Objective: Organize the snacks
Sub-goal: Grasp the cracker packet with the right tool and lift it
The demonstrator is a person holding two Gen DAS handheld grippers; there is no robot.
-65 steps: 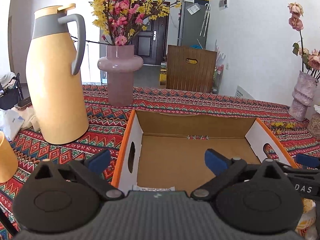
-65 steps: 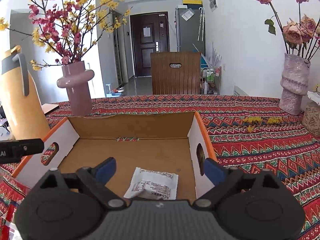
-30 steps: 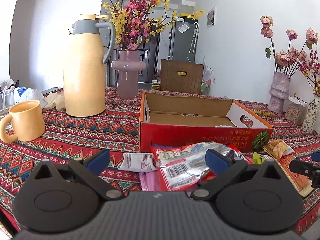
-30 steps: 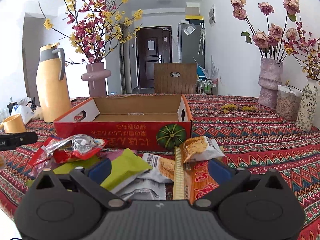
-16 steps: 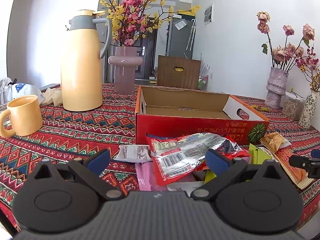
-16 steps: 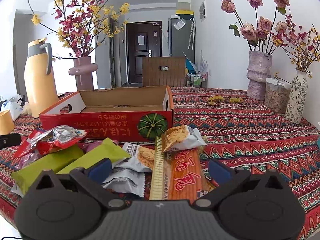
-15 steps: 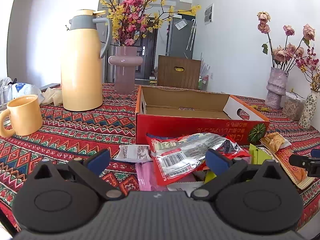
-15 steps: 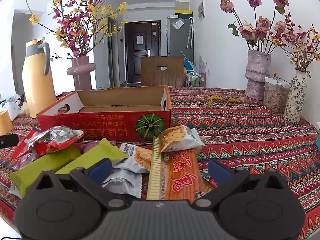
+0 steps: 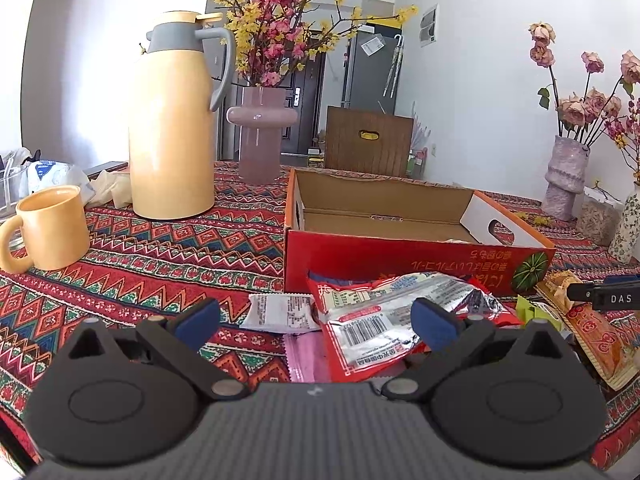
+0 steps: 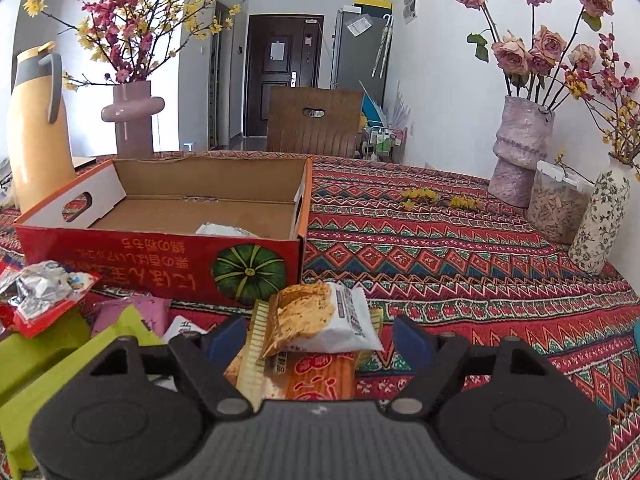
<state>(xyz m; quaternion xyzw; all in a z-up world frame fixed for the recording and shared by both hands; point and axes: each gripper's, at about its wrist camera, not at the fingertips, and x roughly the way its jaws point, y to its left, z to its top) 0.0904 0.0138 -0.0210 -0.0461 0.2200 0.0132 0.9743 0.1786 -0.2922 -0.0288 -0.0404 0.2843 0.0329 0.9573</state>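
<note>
Patterned tablecloth (image 10: 460, 264); cracker packet (image 10: 324, 316) between open right tongs (image 10: 320, 338); left tongs (image 9: 316, 322) open.

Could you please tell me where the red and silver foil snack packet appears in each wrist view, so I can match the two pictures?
Left wrist view: the red and silver foil snack packet lies low and centre, just ahead of the open left gripper, in front of the red cardboard box.
Right wrist view: the same packet sits at the far left edge, below the box's front wall.
Shared landmark: the green pumpkin picture on the box front.
</note>
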